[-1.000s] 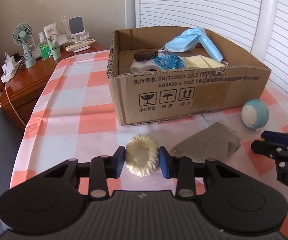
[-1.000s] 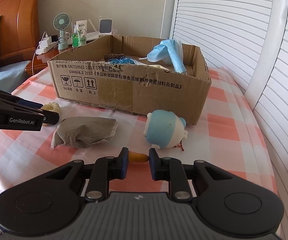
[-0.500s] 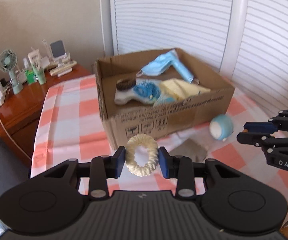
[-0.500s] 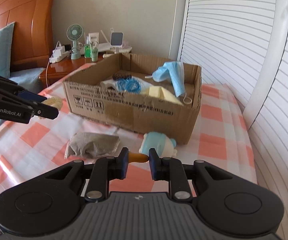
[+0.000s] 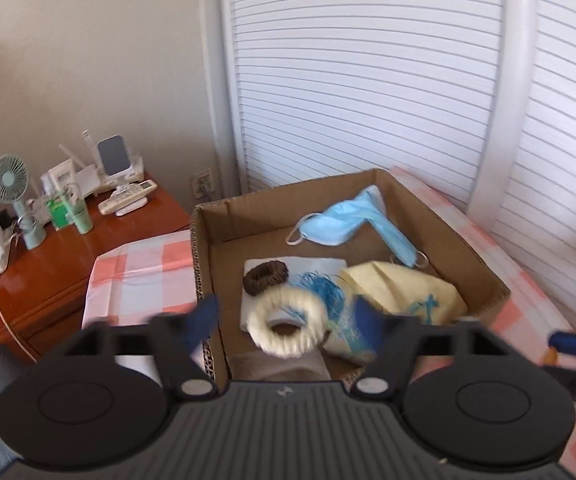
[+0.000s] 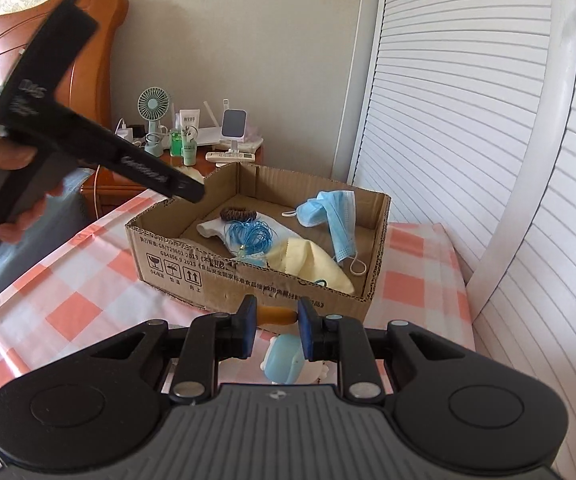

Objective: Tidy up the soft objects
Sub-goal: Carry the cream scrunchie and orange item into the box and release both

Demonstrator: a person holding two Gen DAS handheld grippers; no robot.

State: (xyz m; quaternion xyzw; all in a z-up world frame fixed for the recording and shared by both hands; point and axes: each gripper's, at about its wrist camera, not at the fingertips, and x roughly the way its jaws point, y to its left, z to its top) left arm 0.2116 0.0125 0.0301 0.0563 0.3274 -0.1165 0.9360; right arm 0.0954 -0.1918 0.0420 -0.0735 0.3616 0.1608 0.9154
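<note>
A cardboard box [image 5: 464,240] [image 6: 247,284] stands on the checked tablecloth. It holds a blue face mask [image 5: 348,220] [image 6: 336,216], a yellow cloth [image 5: 404,292], a brown scrunchie [image 5: 265,276], blue string [image 6: 251,236] and a white sock. My left gripper [image 5: 285,318] is high over the box with its jaws spread wide, and the cream scrunchie [image 5: 285,332] is loose between them, above the box. My right gripper [image 6: 273,320] is shut on a small orange piece [image 6: 273,315], above a blue plush toy [image 6: 283,364] in front of the box.
A wooden nightstand [image 5: 59,276] at the left carries a small fan [image 5: 11,200], bottles, a phone stand and a remote. White louvred doors [image 5: 368,80] stand behind the box. A grey cloth [image 5: 283,368] lies by the box's near wall. A wooden headboard [image 6: 87,60] is at far left.
My left gripper rose and moved over the box, then opened wide and let go of the cream scrunchie. My right gripper lifted higher, still shut on the orange piece.
</note>
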